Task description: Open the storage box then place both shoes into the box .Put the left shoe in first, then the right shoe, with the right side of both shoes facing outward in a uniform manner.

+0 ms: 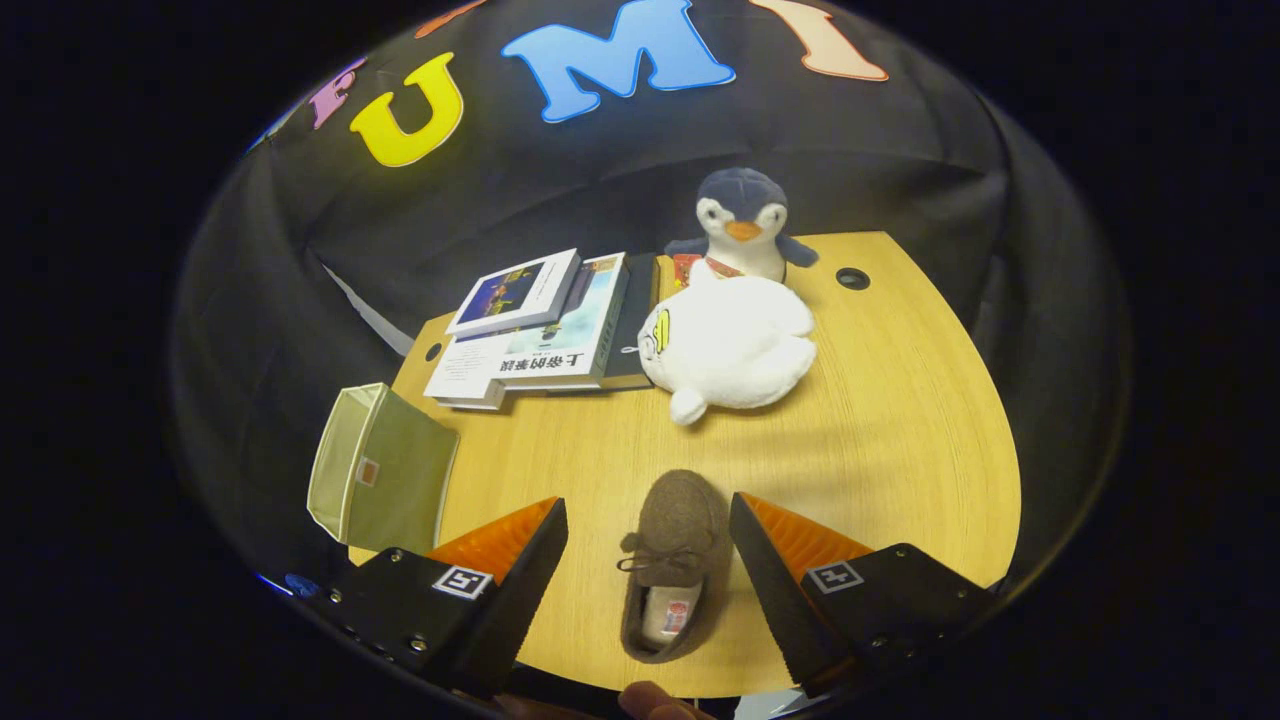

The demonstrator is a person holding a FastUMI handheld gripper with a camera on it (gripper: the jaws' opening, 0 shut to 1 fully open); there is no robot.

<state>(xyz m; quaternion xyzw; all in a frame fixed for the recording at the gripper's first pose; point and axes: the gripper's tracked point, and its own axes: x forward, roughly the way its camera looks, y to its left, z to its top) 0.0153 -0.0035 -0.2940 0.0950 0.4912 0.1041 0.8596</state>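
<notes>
Fingers of our gripper (648, 560) spread wide, gripping nothing, w/ the brown shoe (672, 570) between them at the table's (900, 440) near edge & the storage box (380, 470) off its left edge; closing off-centre could shove the shoe overboard.

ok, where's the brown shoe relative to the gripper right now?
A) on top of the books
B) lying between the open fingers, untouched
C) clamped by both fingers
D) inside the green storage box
B: the brown shoe lies on the table between the open gripper fingers, with gaps on both sides.
</notes>
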